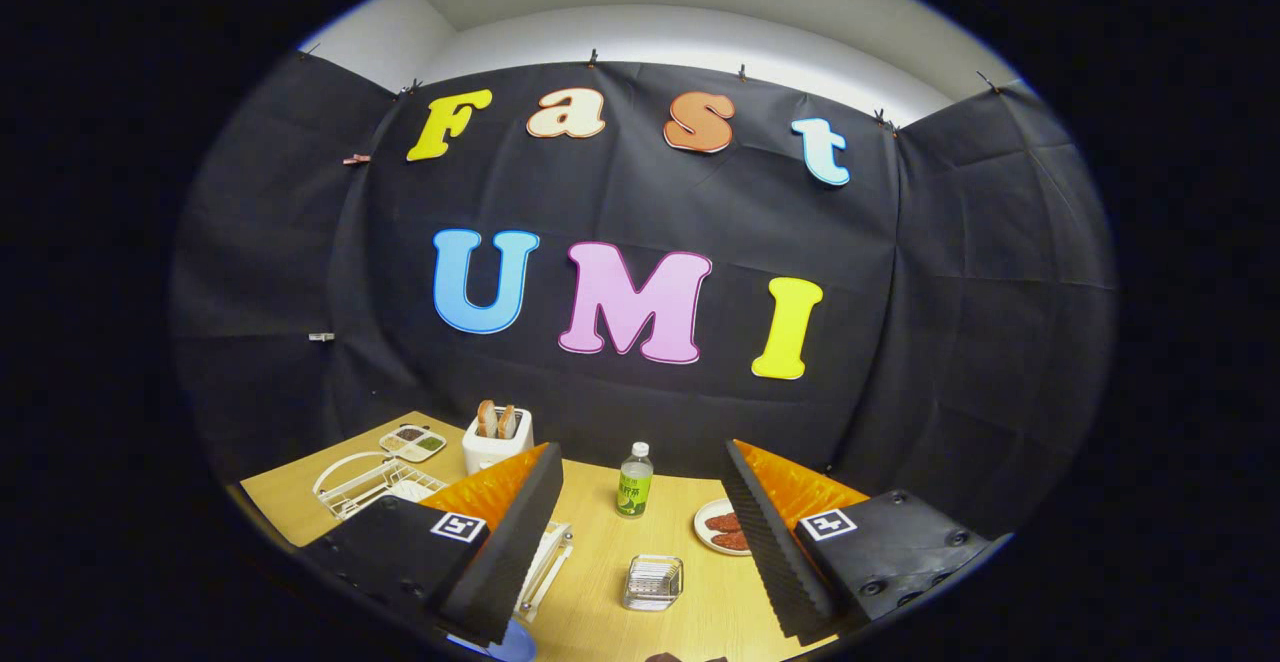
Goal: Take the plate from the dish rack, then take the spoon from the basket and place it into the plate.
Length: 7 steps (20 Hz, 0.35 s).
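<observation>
gripper [640,532] fingers spread wide above table [600,602], holding nothing.

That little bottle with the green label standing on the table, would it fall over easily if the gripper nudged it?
Probably yes. The bottle stands upright, tall and narrow on a small base, so a push near its white cap would likely tip it. Its rounded body could then roll on the smooth wooden table. The gripper is open, the bottle just beyond its fingers.

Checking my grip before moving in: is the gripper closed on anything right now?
No. The gripper is open, its fingers spread wide apart with the bottle and a small clear container on the table between them.
</observation>
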Motion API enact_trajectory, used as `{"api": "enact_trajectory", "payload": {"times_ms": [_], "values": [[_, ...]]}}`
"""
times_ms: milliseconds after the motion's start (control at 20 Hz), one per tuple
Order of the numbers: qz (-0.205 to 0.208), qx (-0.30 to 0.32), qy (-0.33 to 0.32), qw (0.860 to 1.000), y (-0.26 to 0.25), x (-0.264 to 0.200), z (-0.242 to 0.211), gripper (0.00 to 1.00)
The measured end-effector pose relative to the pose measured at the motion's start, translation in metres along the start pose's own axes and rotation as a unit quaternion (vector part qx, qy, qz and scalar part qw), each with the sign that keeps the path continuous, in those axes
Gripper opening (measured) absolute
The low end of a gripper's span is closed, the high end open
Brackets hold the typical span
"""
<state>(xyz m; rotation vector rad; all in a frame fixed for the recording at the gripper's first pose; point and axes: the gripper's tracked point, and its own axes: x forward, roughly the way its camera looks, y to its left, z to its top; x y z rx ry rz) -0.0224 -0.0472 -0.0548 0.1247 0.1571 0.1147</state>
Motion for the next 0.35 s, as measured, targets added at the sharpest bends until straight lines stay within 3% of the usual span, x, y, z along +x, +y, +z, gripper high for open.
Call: {"api": "enact_trajectory", "payload": {"times_ms": [350], "values": [[0.002,0.006,0.003,1.0,-0.0083,0.0015,0.0003,0.98]]}}
